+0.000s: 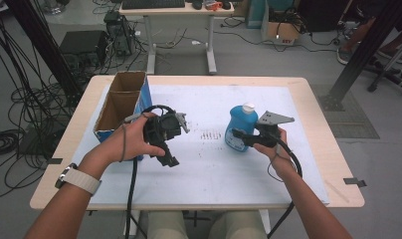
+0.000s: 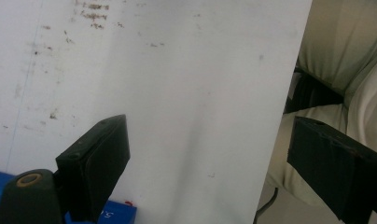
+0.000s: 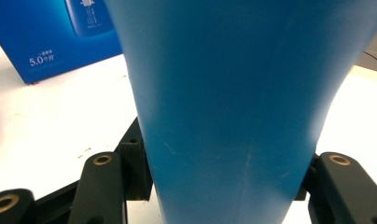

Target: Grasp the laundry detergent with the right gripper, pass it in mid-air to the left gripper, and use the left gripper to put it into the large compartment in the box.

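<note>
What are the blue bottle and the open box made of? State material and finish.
Blue bottle: probably plastic, with a smooth, slightly glossy wall showing faint scuffs and a white cap. Open box: cardboard, raw brown and matte inside, with a printed blue outer face.

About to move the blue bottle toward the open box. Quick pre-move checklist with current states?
1. Right tongs around the blue bottle: ok, a jaw sits on each side of the body in the right gripper view.
2. Grip firm enough to lift: cannot tell, contact pressure is not visible.
3. Bottle cap on: ok, white cap on top.
4. Left tongs free: ok, jaws wide apart, nothing between them.
5. Cardboard box open: ok, top open, standing at the table's left.
6. Path from bottle to box: not ok, the left hand and its gripper sit between them.
</note>
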`<state>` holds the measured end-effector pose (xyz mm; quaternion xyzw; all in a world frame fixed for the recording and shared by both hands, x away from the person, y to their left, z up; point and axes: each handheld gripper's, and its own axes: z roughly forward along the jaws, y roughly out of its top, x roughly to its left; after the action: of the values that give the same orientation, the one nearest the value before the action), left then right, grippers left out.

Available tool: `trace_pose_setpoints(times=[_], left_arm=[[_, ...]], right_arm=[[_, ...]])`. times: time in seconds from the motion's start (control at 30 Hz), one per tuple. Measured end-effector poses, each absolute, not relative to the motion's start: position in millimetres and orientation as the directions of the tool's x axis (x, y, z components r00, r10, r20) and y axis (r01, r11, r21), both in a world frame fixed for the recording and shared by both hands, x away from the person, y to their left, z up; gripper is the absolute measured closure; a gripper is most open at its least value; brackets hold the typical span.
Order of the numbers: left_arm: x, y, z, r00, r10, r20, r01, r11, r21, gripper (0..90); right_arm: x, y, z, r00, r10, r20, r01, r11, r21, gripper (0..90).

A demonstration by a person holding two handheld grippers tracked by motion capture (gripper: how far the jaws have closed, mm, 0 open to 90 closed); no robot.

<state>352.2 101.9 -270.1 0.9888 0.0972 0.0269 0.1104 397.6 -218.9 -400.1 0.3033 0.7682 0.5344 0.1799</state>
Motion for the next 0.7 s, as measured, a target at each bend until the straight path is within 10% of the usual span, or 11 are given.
trace_pose_setpoints(times=[0.7], left_arm=[[340,93,-236,0.980,0.189,0.059,0.168,-0.951,0.259,13.1]], right_arm=[[378,-229,-358,-0.800,0.596,0.069,0.267,0.251,0.930,43.0]])
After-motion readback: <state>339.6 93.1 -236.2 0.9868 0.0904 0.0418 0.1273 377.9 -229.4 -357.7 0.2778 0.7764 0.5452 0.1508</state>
